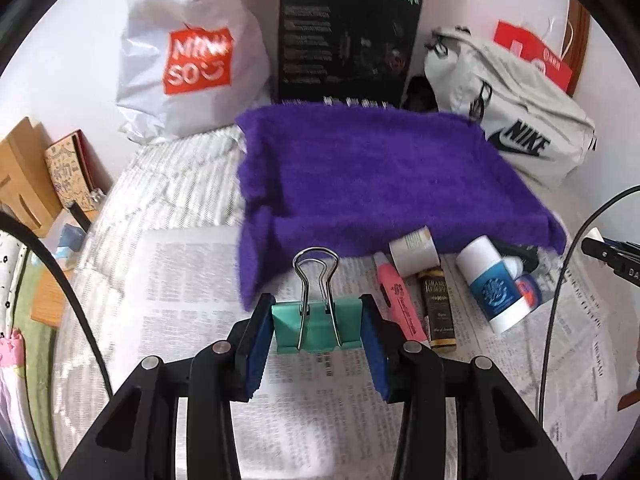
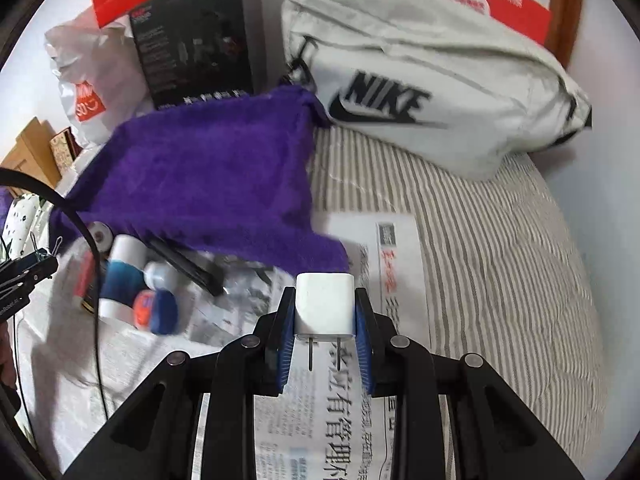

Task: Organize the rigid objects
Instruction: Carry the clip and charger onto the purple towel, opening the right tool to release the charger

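My left gripper [image 1: 318, 326] is shut on a teal binder clip [image 1: 316, 326], held above the newspaper [image 1: 192, 280]. My right gripper [image 2: 325, 312] is shut on a white plug adapter [image 2: 325, 306] with its two prongs pointing back at the camera. A purple towel [image 1: 372, 176] lies ahead, also in the right wrist view [image 2: 208, 176]. At its near edge lie a pink highlighter [image 1: 400, 300], a white tube [image 1: 412, 252], a dark gold-labelled bottle [image 1: 440, 312], a white and blue bottle [image 1: 494, 284] and a small blue and orange jar [image 1: 528, 286].
A Miniso bag [image 1: 188, 60], a black box [image 1: 344, 44] and a white Nike bag [image 1: 516, 128] stand behind the towel against the wall. Red boxes [image 1: 532, 56] are at the back. Cardboard items [image 1: 24, 176] sit at the left. A black cable [image 1: 560, 280] hangs at the right.
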`<state>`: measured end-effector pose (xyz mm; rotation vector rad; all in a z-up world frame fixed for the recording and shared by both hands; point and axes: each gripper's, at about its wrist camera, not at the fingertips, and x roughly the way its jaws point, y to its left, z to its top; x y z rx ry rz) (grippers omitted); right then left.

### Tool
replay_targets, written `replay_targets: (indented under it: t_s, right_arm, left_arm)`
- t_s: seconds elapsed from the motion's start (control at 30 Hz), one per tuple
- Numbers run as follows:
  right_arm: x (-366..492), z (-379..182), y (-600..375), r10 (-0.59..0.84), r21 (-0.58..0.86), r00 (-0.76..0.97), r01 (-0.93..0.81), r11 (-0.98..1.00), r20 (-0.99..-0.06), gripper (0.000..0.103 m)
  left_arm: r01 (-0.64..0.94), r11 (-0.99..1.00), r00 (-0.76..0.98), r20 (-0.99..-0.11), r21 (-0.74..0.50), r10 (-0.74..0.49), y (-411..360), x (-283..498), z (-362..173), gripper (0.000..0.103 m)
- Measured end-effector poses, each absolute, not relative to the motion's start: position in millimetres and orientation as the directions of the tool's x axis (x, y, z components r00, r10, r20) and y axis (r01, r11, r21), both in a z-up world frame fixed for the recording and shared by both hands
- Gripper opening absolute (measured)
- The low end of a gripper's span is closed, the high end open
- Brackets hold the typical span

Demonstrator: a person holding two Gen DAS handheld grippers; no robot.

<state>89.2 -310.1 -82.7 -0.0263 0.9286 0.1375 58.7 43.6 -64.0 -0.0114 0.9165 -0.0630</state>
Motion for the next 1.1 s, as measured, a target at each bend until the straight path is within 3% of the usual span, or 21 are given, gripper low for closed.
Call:
replay_targets:
  t_s: [0.53, 1.1]
  right_arm:
    - [138, -17, -277, 0.231, 0.091, 0.656, -0.241, 0.966, -0.718, 0.027]
    - [249, -51, -235, 0.266, 0.091, 0.609, -0.304, 0.948, -0.747, 0.027]
  left_arm:
    - [0.126, 0.991, 0.664, -0.739, -0.038, -0.113, 51, 112, 2, 0.040]
    - [0.163, 0.983, 0.605, -0.779, -0.079, -0.163, 38, 220, -33, 0.040]
